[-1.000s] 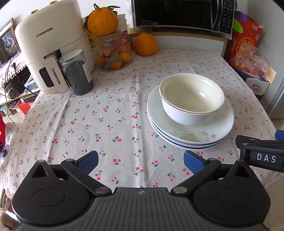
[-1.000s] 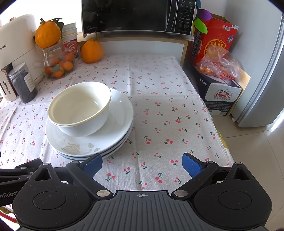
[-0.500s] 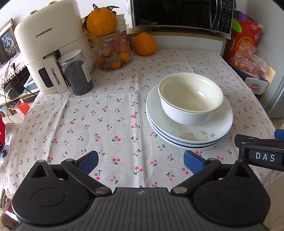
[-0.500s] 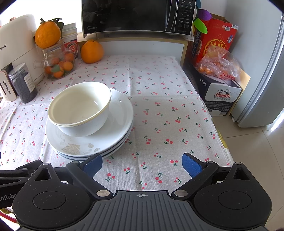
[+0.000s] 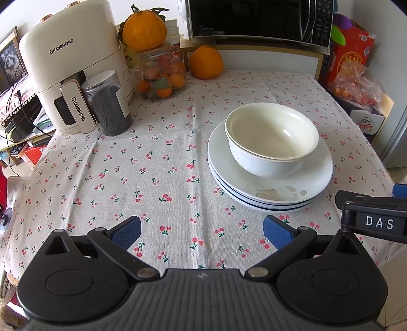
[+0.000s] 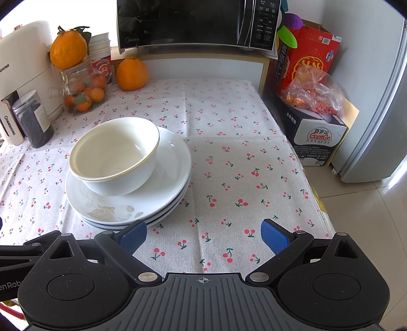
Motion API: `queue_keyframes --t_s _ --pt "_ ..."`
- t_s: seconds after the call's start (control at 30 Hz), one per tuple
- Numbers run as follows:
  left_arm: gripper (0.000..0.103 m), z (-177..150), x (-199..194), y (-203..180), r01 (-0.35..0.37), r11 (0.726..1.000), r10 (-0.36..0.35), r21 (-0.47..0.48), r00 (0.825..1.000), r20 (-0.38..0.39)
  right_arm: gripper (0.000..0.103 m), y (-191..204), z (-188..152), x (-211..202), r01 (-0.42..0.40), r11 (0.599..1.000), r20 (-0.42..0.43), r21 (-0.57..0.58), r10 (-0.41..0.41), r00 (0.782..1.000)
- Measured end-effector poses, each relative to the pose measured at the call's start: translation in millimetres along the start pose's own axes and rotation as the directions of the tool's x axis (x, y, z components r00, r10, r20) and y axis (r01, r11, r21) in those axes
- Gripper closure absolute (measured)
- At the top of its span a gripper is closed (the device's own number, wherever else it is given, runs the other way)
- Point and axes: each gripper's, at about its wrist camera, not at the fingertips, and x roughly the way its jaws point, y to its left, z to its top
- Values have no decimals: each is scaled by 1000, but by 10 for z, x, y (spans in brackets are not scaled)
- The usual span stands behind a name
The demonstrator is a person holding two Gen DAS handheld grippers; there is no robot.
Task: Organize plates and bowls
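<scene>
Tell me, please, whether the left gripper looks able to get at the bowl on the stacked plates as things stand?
Probably yes. The left gripper is open and empty, and only bare tablecloth lies between it and the bowl, which sits ahead to its right on the plates. The right gripper stays beside, not across.

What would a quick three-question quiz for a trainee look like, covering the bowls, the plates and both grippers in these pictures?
1. True or false: the left gripper is shut on a plate.
2. Multiple choice: the nested bowls sit A) on the bare tablecloth, B) on the stack of plates, C) inside the microwave.
3. Fill in: in the right wrist view, the bowls sit toward the ___ side of the plates.

Key
1. False: both it and the right gripper are open and hold nothing.
2. B.
3. Left.
</scene>
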Motion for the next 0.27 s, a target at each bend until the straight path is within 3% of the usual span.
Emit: queue_keyframes --t_s 0.27 --pt "1 -19 11 -23 15 1000 -15 3 1000 -2 5 -22 14 -9 4 1000 3 3 -4 1000"
